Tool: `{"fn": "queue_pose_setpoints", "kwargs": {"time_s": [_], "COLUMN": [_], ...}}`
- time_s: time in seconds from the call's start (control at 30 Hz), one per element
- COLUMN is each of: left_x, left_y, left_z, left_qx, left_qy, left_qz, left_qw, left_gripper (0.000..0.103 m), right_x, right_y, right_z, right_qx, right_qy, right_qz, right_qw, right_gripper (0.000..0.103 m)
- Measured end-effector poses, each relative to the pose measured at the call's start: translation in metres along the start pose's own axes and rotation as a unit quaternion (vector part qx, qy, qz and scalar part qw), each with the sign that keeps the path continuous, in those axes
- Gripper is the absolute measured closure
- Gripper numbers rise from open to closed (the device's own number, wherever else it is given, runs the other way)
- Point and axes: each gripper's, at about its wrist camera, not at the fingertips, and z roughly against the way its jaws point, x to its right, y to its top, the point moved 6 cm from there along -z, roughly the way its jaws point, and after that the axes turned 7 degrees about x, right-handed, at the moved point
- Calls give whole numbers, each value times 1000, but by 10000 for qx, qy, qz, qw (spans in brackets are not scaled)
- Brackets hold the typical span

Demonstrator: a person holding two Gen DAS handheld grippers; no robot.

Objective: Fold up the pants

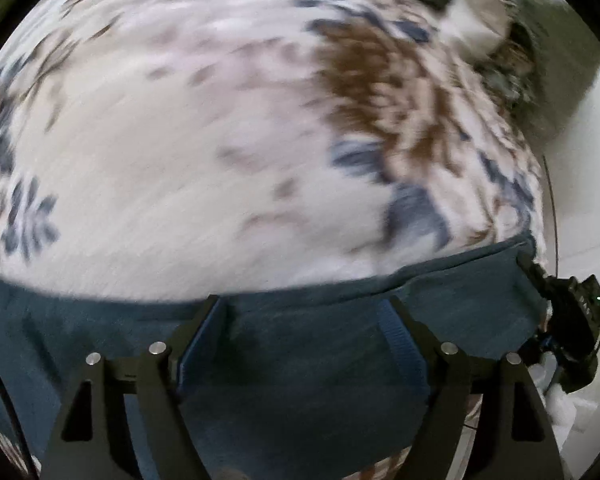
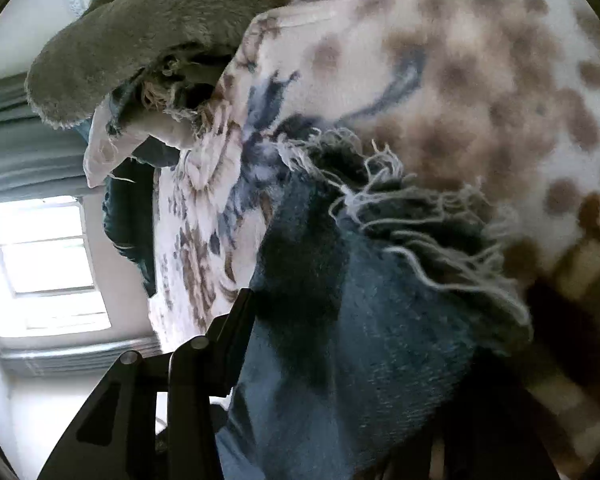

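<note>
Floral blanket [image 1: 180, 140] w/ window [image 2: 48, 264] beside

In the left wrist view, the pants [image 1: 300, 360] lie flat on the blanket [image 1: 180, 140], filling the near part of the view, with the left gripper [image 1: 304, 320] above them and the cloth showing between its two spread fingers [image 1: 202, 332]. The blanket extends beyond the pants to the far side, and the right gripper [image 1: 572, 328] sits at the right end of the pants. In the right wrist view, a frayed hem [image 2: 400, 208] of the pants [image 2: 360, 340] lies on the blanket [image 2: 460, 60] directly ahead of the gripper, a towel [image 2: 140, 32] lies at the far left, and a window [image 2: 48, 260] stands left of the bed.
</note>
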Motion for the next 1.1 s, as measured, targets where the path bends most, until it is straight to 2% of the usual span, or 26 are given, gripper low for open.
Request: {"fn": "queue_pose_setpoints", "kwargs": {"time_s": [0.03,0.13,0.2,0.23,0.27,0.3,0.33,0.4,0.5,0.57,0.6,0.63,0.67,0.73,0.83,0.97,1.1], "left_x": [-6,-15,-20,-20,-21,-21,-20,-28,-29,-28,-27,-27,-24,-34,-56,-103,-158], "left_y": [-3,-5,-5,-6,-7,-7,-7,-10,-11,-11,-11,-10,-7,-5,-2,-16,-40], "left_z": [2,8,5,0,-5,-9,-12,-14,-16,-16,-15,-12,-10,8,37,62,95], "left_qx": [24,99,98,71,35,34,43,93,381,426,362,294,214,219,352,104,27], "left_qy": [-22,-37,54,84,66,-16,-109,118,471,612,638,633,584,585,1106,2040,2154], "left_qz": [60,82,-49,-91,-113,-120,-112,-110,-51,-56,-150,-201,-180,-73,-31,-66,137], "left_qw": [10000,9999,9999,9999,9999,9999,9999,9998,9982,9972,9972,9974,9979,9980,9932,9789,9764], "left_gripper": [25,25,24,20,16,4,0,0,0,0,0,0,0,0,0,0,0], "right_x": [0,1,11,10,9,8,2,-10,-17,-18,-15,-10,-8,-14,-33,-63,-103], "right_y": [2,16,18,18,16,14,12,7,2,0,0,1,3,4,-1,-14,-39], "right_z": [3,21,18,15,12,10,5,-2,-7,-11,-11,-9,-3,5,15,31,38], "right_qx": [99,539,304,192,22,-125,-290,-441,-444,-335,-263,-160,-16,154,254,393,398], "right_qy": [-214,-429,-131,-5,161,251,301,358,251,66,-145,-223,-200,-336,-394,-530,-421], "right_qz": [136,189,-94,-156,-221,-255,-231,-60,63,214,254,132,-24,117,362,694,876], "right_qw": [9996,9974,9994,9997,9996,9993,9989,9984,9987,9992,9992,9995,9998,9992,9982,9954,9945], "right_gripper": [95,96,96,94,92,89,78,58,56,70,91,94,94,95,95,95,95]}}
